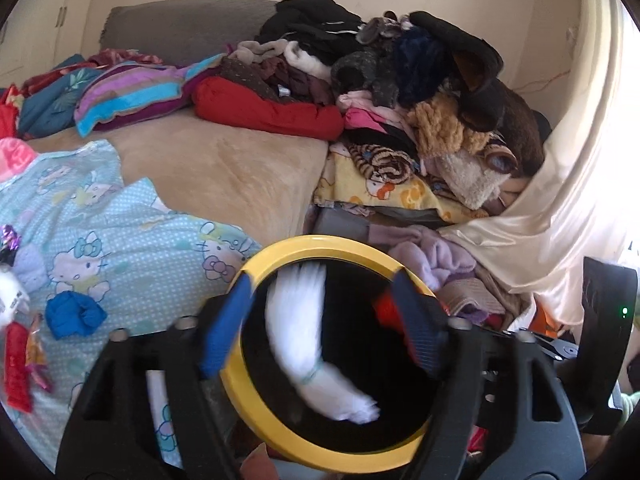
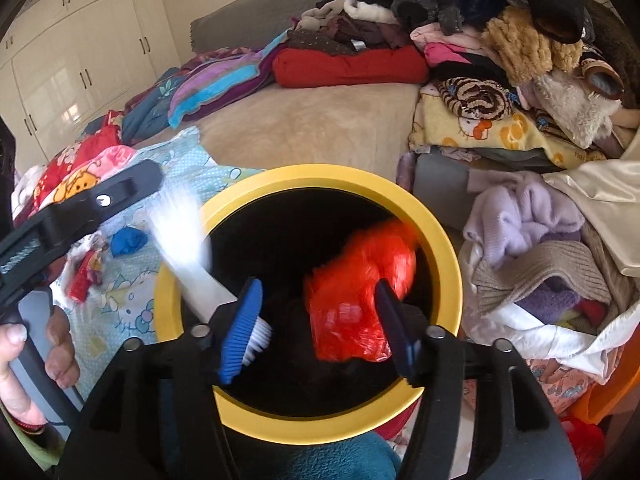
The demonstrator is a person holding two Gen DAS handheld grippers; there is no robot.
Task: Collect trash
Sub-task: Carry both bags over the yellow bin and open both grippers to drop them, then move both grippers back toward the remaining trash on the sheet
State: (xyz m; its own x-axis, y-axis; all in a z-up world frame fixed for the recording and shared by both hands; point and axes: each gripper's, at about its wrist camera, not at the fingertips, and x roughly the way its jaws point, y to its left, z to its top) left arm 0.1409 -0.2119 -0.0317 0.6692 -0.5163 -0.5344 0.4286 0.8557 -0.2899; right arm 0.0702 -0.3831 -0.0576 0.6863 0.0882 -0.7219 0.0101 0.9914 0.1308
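Observation:
A bin with a yellow rim [image 1: 320, 246] and a black inside stands against the bed, right under both grippers. My left gripper [image 1: 320, 284] is open above it. A blurred white wrapper [image 1: 308, 344] is loose between its blue pads, over the bin's mouth. In the right wrist view the same rim [image 2: 440, 240] fills the middle. My right gripper [image 2: 318, 286] is open too, with a blurred red wrapper [image 2: 348, 300] loose between its fingers above the black inside. The white wrapper [image 2: 180, 236] shows there at the bin's left edge.
More litter lies on the light blue cartoon sheet [image 1: 120, 248]: a crumpled blue piece [image 1: 74, 314] and a red wrapper [image 1: 18, 372]. Piled clothes [image 1: 400, 80] cover the bed's far right side. A person's hand [image 2: 24, 360] holds the left gripper's handle. White cupboards [image 2: 80, 52] stand behind.

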